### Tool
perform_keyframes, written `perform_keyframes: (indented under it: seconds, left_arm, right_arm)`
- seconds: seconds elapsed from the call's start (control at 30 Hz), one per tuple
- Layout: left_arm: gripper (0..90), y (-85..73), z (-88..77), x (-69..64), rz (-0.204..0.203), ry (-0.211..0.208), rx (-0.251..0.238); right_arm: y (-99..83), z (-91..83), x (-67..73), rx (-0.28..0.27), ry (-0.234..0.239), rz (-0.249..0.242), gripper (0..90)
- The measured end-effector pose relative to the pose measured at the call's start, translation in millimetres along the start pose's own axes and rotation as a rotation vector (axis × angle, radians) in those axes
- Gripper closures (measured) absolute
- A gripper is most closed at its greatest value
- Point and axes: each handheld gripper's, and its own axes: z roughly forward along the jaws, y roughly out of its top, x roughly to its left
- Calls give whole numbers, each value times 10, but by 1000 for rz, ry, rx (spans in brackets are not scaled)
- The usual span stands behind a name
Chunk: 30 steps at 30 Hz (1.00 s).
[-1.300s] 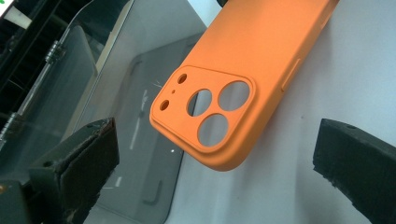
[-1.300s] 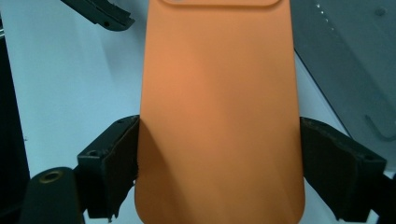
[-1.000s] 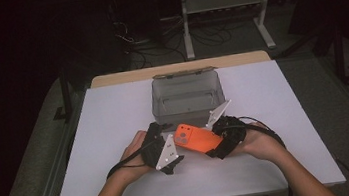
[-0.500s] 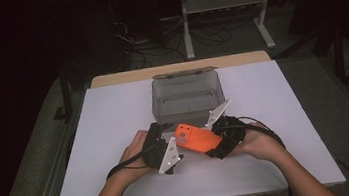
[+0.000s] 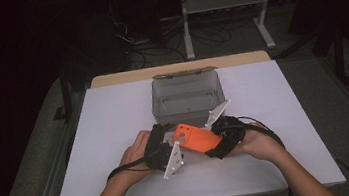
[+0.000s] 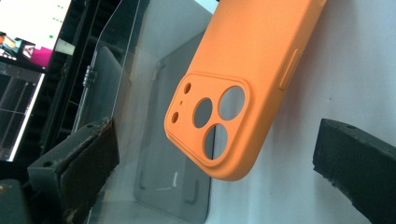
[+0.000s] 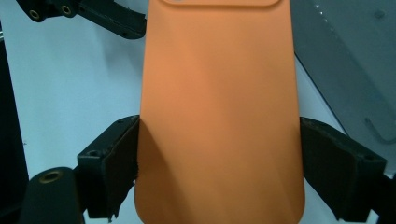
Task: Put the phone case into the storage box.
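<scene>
An orange phone case [image 5: 198,140] hangs just above the white counter [image 5: 114,115], camera cut-outs facing up — the right gripper [image 7: 219,154] has its fingers [image 7: 109,163] pressed on both long edges. The left gripper [image 6: 219,154] waits with its fingers [image 6: 88,163] spread wide on either side of the case's camera end, touching nothing. A clear plastic box [image 5: 187,96] sits just behind.
</scene>
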Motion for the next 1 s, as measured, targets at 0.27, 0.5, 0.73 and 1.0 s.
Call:
perform_keyframes:
  seconds: [0.27,0.5,0.73,1.0]
  left_arm:
    - [0,35,28,-62,54,17,13]
    - [1,85,38,-117,112,42,27]
    - [1,117,47,-151,136,62,33]
    - [1,139,69,-198,174,82,48]
  right_arm:
    - [14,2,-2,-3,1,3,159]
    - [34,17,4,-3,3,1,159]
    - [64,31,16,2,1,1,158]
    - [127,45,40,7,7,-4,159]
